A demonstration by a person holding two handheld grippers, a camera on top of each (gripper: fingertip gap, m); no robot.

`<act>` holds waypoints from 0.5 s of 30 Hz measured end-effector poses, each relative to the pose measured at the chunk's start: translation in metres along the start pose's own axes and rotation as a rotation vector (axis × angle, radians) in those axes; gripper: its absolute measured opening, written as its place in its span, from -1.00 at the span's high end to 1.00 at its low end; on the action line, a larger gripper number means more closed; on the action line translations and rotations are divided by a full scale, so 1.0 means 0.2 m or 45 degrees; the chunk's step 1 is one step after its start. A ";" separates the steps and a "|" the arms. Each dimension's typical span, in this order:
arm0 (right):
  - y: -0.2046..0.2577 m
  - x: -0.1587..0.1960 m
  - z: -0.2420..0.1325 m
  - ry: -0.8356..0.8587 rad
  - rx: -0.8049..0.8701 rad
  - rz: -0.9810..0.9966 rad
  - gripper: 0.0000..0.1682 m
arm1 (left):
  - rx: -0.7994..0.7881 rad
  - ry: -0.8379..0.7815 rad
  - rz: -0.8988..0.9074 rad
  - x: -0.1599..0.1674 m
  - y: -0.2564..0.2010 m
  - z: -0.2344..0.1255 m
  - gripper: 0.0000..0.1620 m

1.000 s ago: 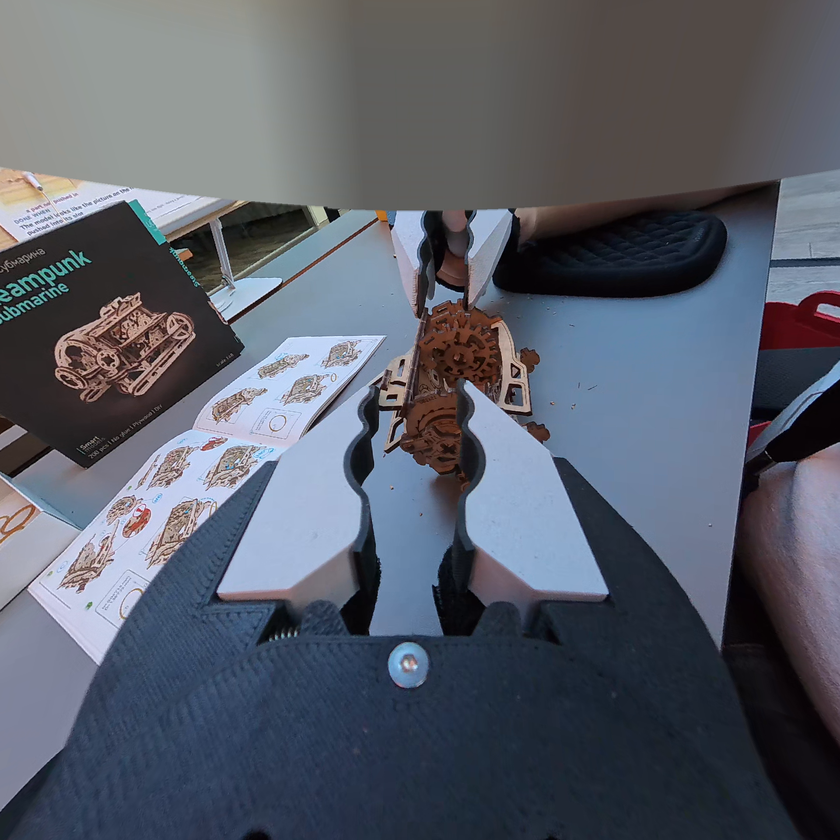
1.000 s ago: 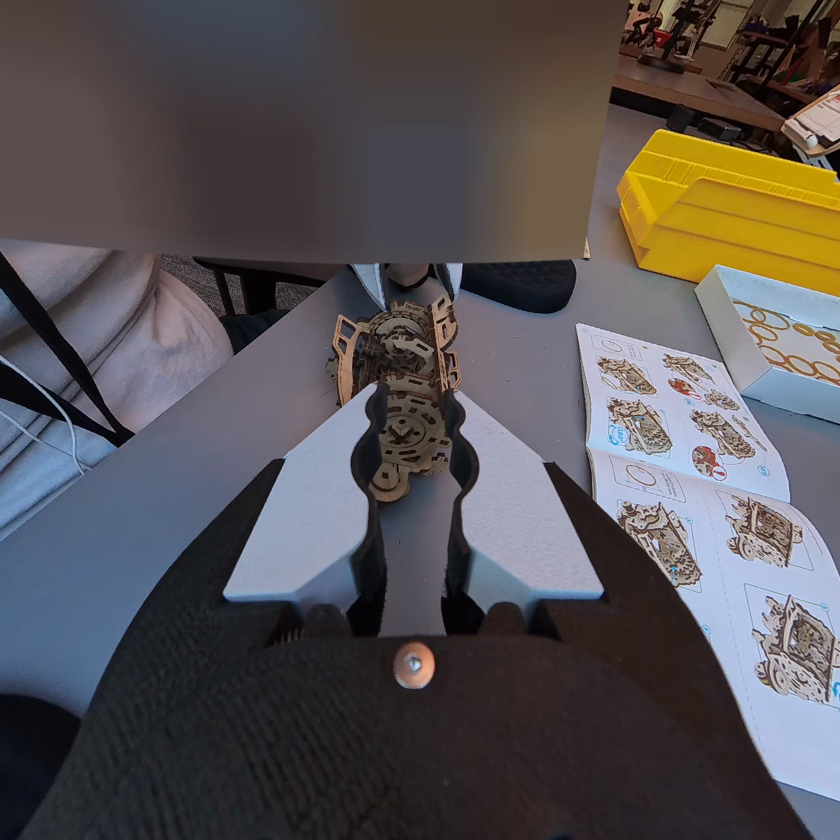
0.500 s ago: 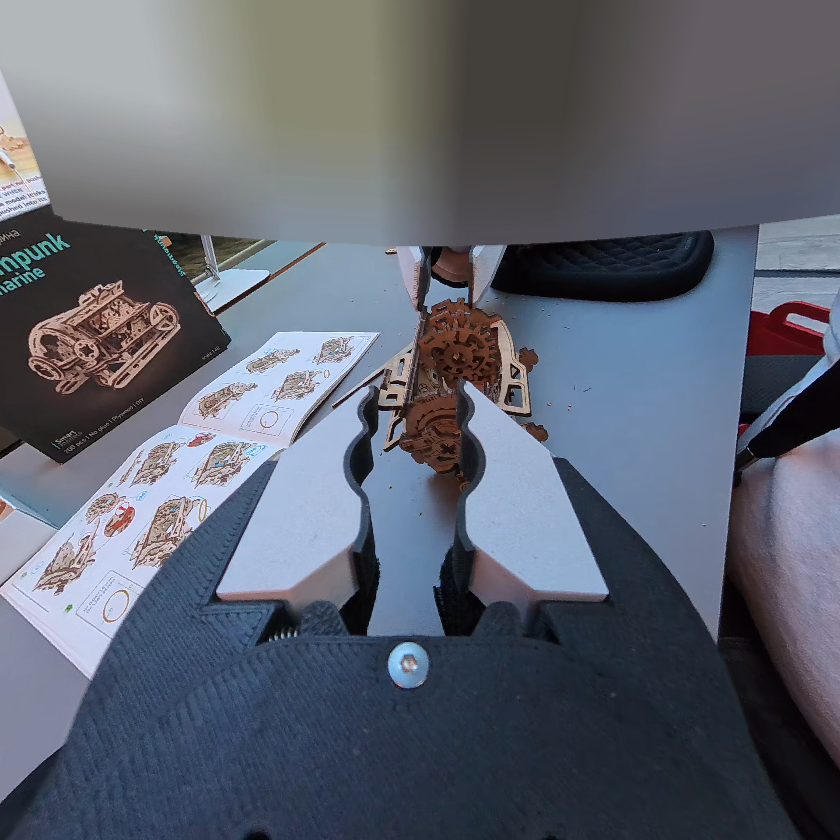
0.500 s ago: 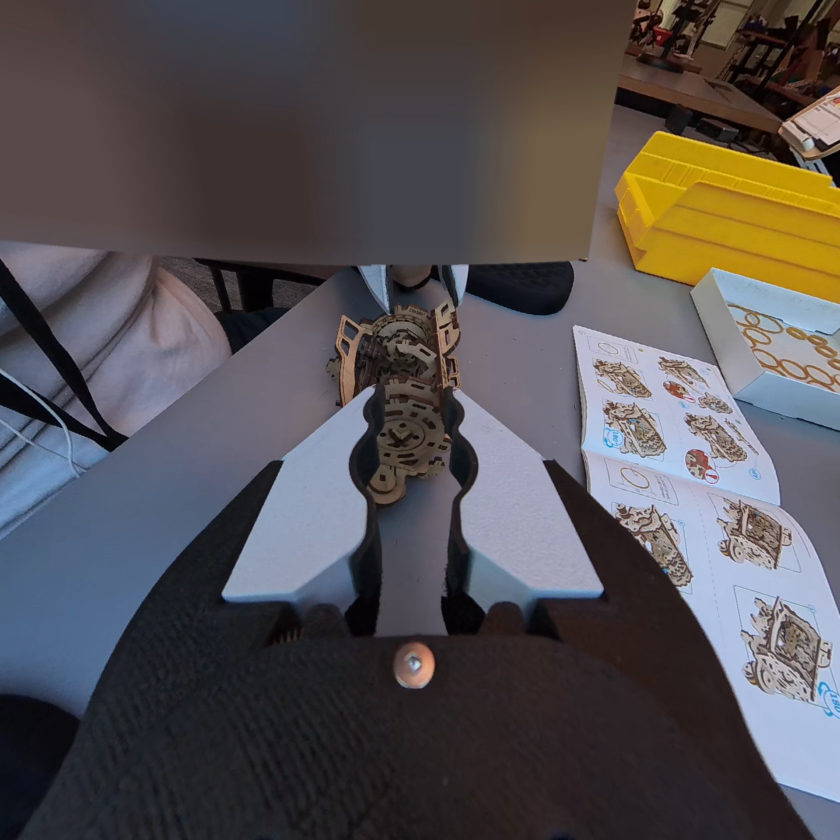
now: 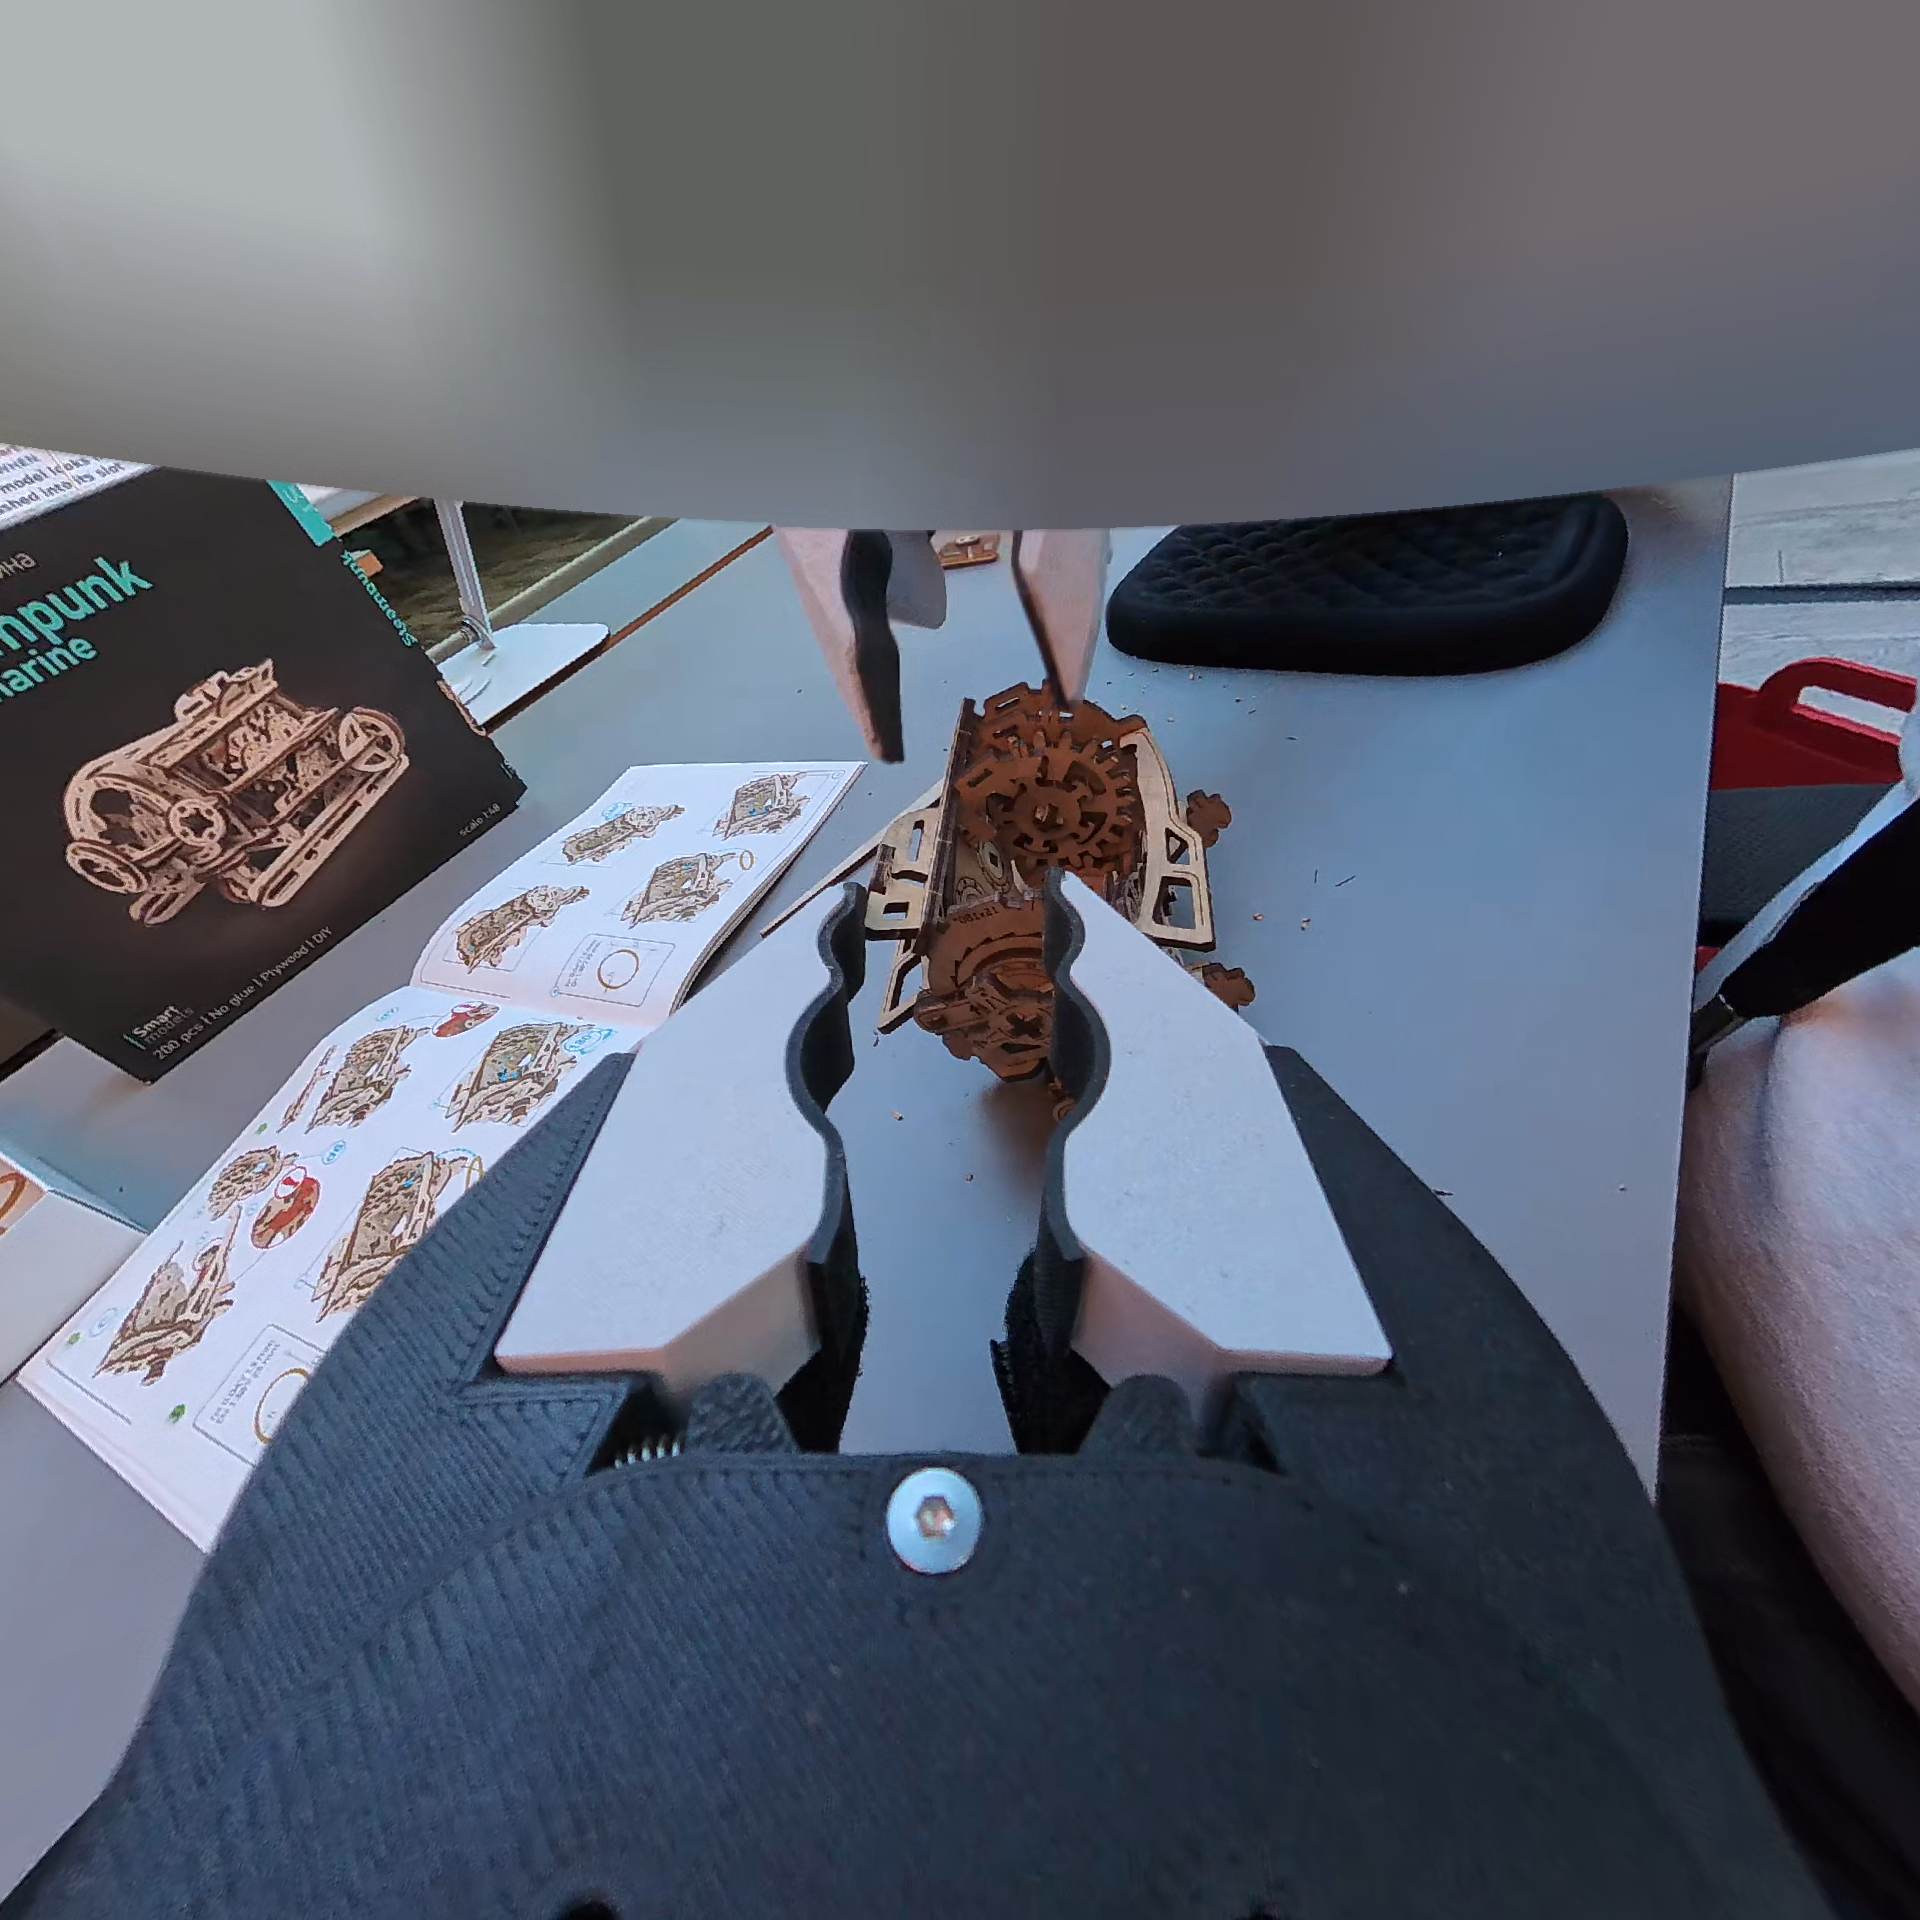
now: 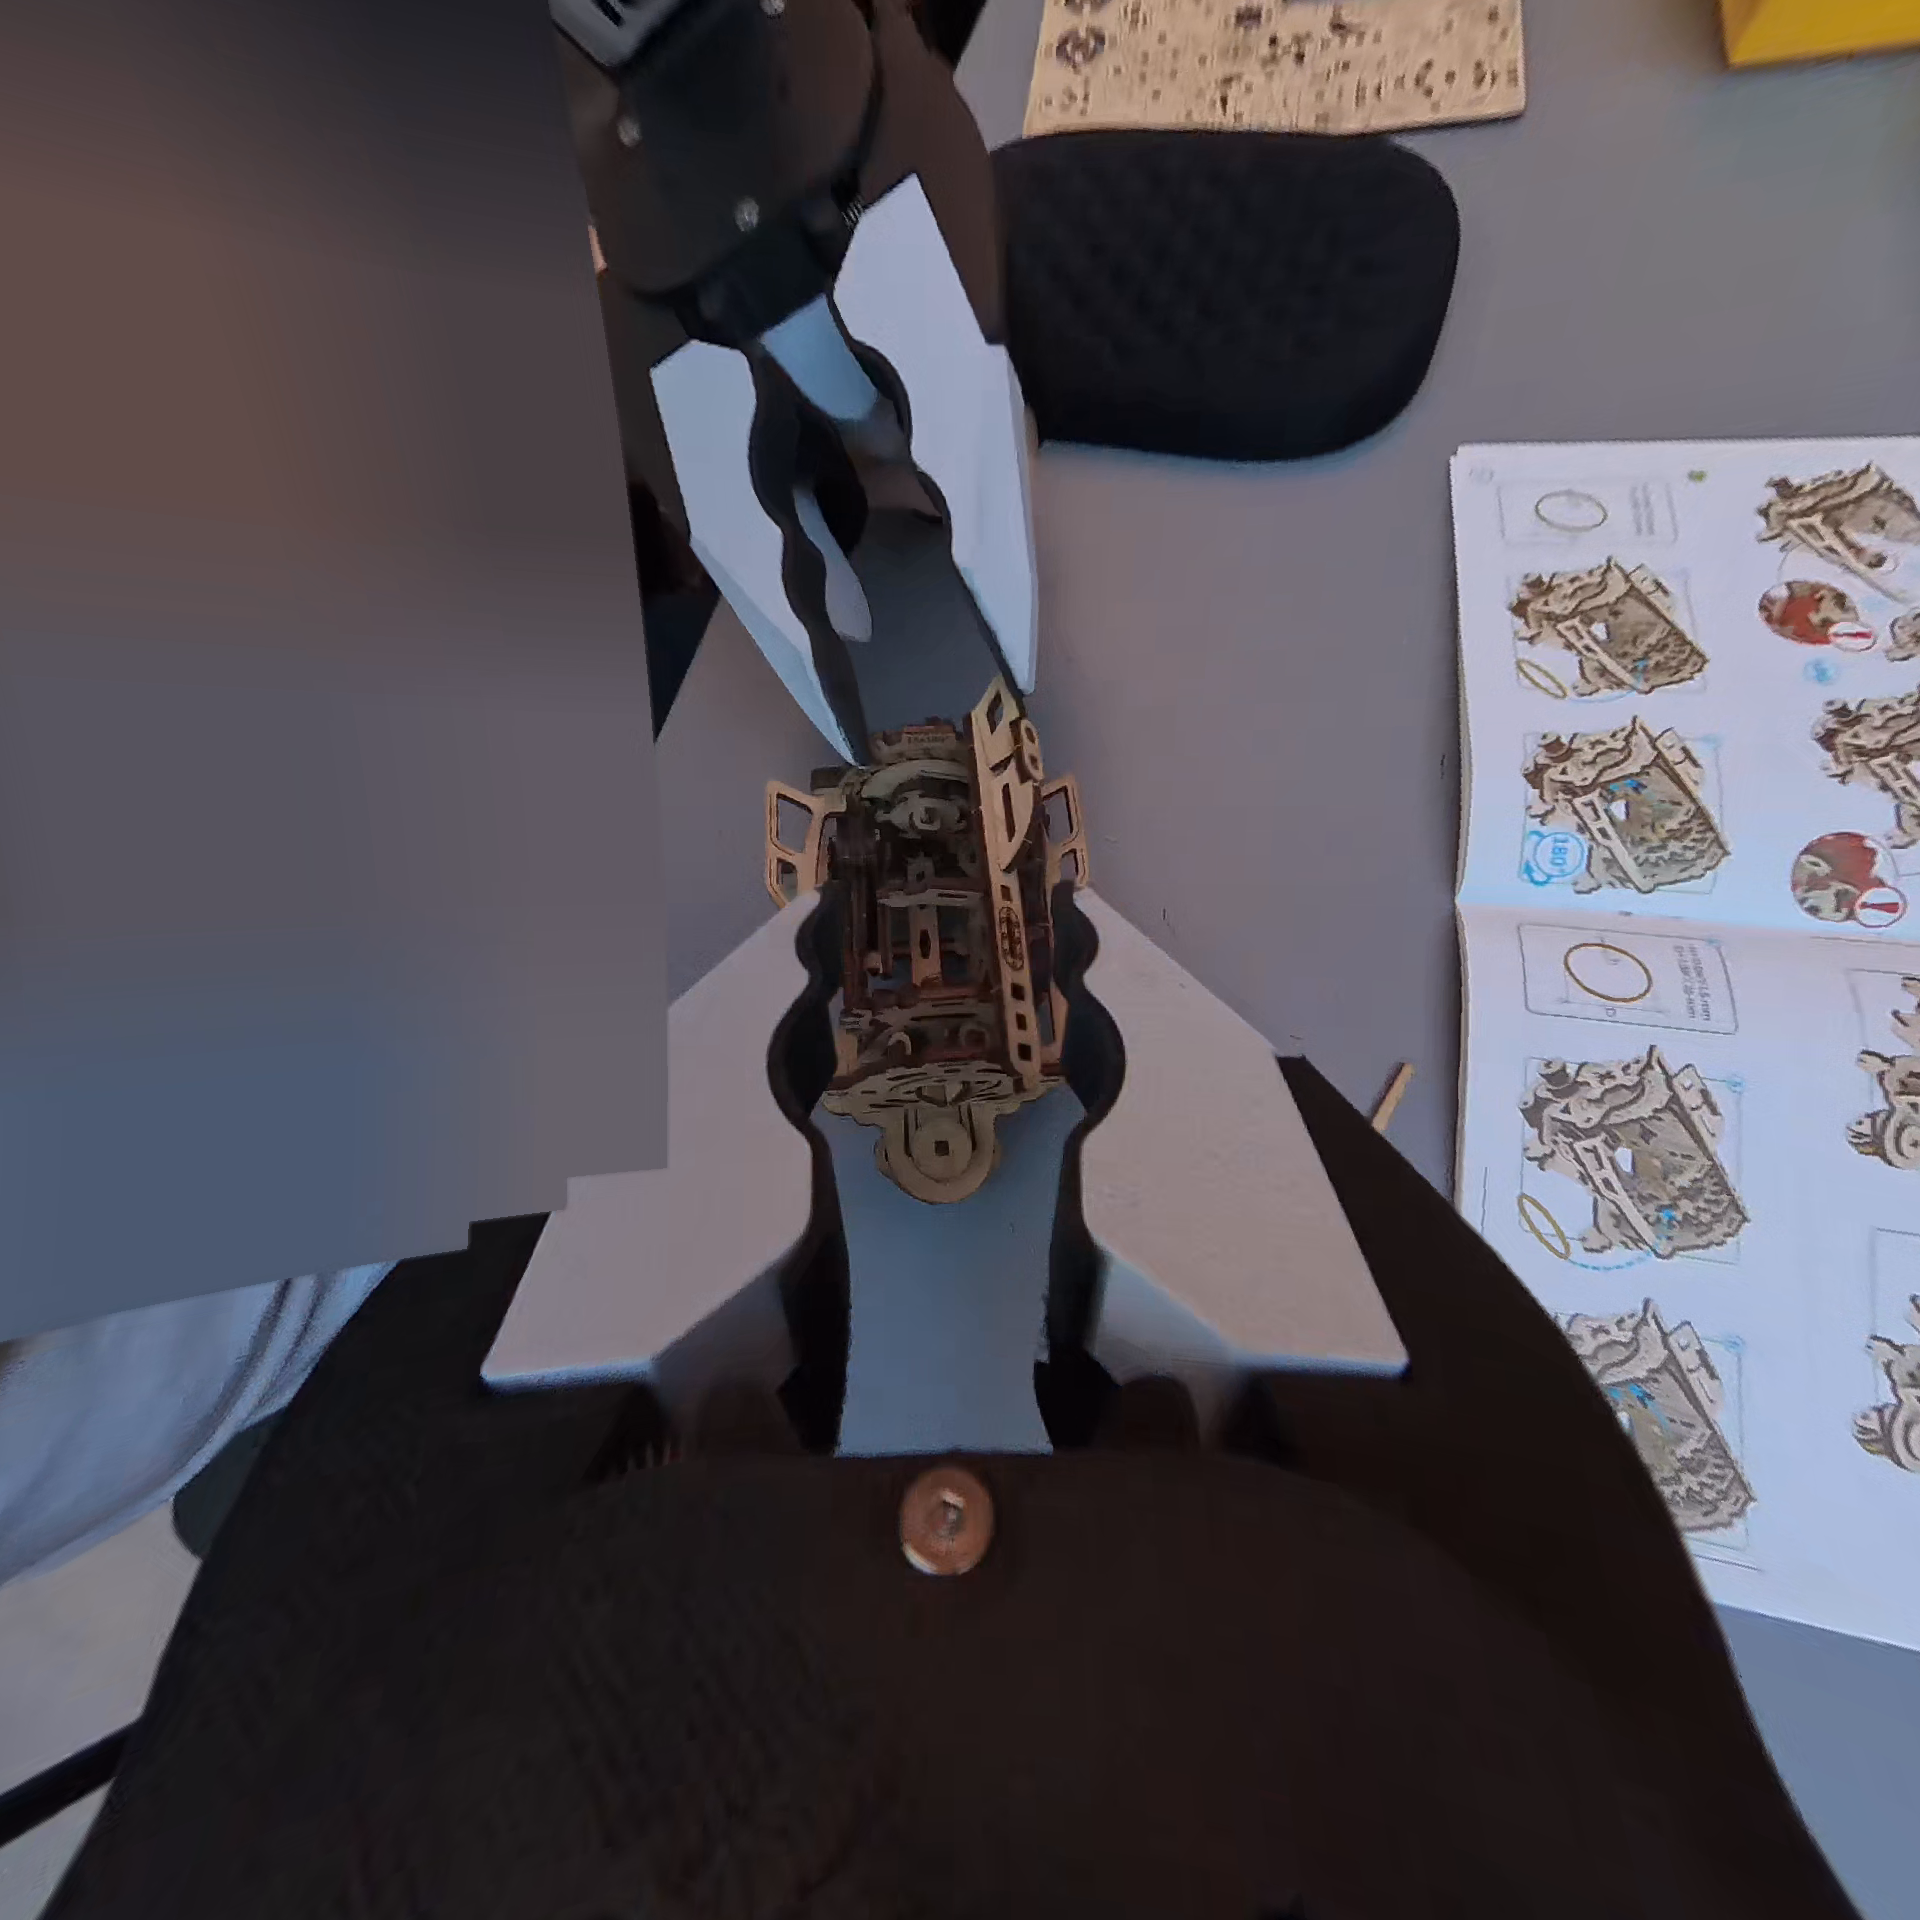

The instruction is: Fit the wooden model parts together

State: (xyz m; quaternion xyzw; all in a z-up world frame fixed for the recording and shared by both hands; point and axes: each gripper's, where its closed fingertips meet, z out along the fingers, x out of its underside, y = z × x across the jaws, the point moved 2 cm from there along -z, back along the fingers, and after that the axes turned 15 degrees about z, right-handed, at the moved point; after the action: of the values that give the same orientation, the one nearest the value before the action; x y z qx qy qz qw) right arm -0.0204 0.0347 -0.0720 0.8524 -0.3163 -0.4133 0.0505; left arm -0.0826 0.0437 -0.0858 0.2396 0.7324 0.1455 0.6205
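The wooden model (image 5: 1039, 831), a partly built body of gears and laser-cut plates, stands on the grey table (image 5: 1455, 935). My left gripper (image 5: 951, 899) is open at table height, with the model's near end between its fingertips. My right gripper (image 6: 945, 920) is open and looks down from above, its two fingers on either side of the model (image 6: 935, 935). I cannot tell if its pads touch the model. The right gripper also shows in the left wrist view (image 5: 977, 727), over the model's top. The left gripper shows in the right wrist view (image 6: 935, 717) at the model's far end.
An open instruction booklet (image 5: 499, 1039) lies beside the model and shows in the right wrist view (image 6: 1683, 935). A black kit box (image 5: 208, 748) stands behind it. A black pad (image 6: 1226, 301), a wooden parts sheet (image 6: 1268, 62) and a thin stick (image 6: 1392, 1107) lie on the table. A person sits at the table edge (image 5: 1808, 1247). Tip to tip, the grippers are about 4 centimeters apart.
My right gripper has risen and tipped to look down on the model, and its jaws have opened wider around it. My left gripper stays open at the model's end.
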 end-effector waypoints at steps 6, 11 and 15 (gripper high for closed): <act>-0.04 0.05 0.08 0.233 -0.068 0.212 0.51 | 0.000 -0.004 0.008 0.00 0.00 0.00 0.60; -0.04 0.05 0.09 0.225 -0.039 0.111 0.55 | -0.005 -0.014 0.003 0.00 0.00 0.00 0.60; -0.04 0.08 0.10 0.200 -0.004 0.071 0.55 | -0.005 -0.021 0.000 0.00 0.00 0.00 0.60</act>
State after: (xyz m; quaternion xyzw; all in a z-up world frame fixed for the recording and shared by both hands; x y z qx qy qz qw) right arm -0.0231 0.0362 -0.0978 0.8730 -0.3343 -0.3441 0.0880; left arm -0.0821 0.0438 -0.0860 0.2395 0.7269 0.1450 0.6271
